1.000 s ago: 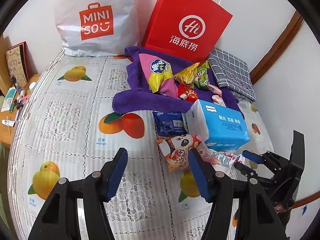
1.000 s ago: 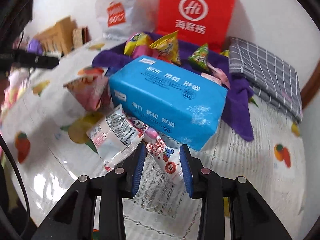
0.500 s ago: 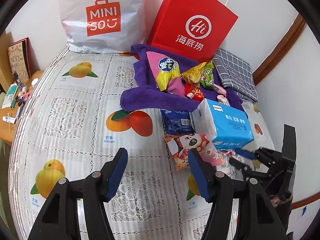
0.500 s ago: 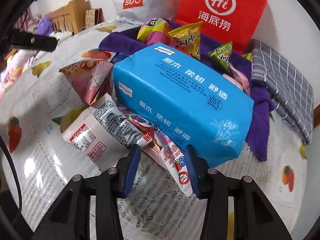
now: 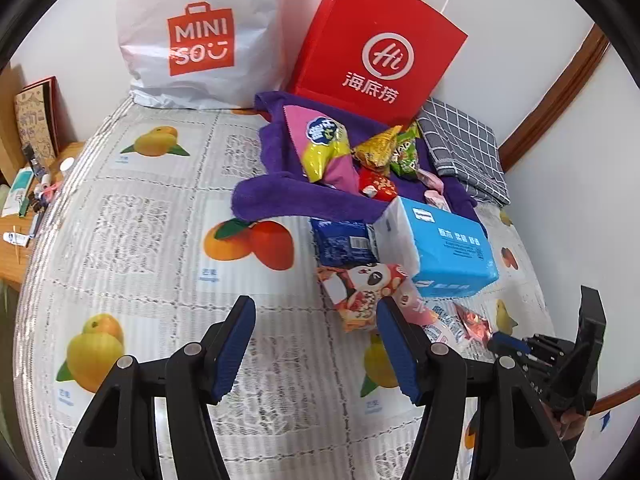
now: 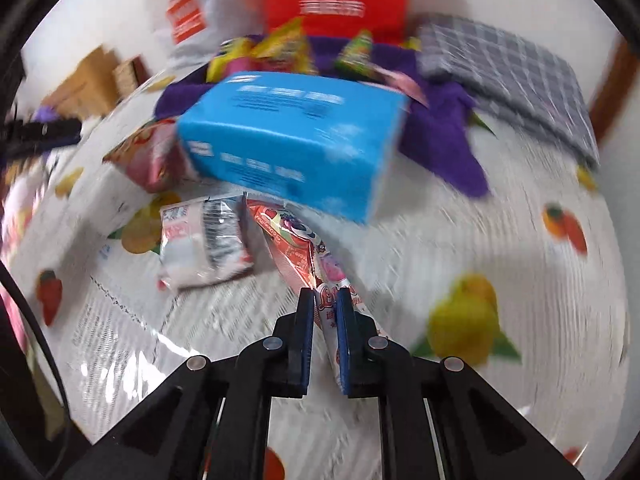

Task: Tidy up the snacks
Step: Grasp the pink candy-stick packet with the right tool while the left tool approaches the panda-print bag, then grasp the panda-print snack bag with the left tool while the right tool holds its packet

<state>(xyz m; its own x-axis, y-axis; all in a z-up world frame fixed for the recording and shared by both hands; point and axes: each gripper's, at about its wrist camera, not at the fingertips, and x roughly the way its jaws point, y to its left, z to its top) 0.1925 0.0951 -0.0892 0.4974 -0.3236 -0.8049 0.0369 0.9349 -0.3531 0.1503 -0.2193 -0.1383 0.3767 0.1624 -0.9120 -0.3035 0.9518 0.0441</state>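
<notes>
We are gripping a long candy packet (image 6: pixel 334 276) in our right fingers (image 6: pixel 324 312) just before the tissue pack (image 6: pixel 288 140), left fingers (image 5: pixel 316 344) idling half-wide and empty, with several snacks beside that pack remaining unsorted.

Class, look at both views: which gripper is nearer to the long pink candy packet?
Right. The right gripper is shut on the candy packet; the left gripper hangs open over bare tablecloth, apart from it.
</notes>
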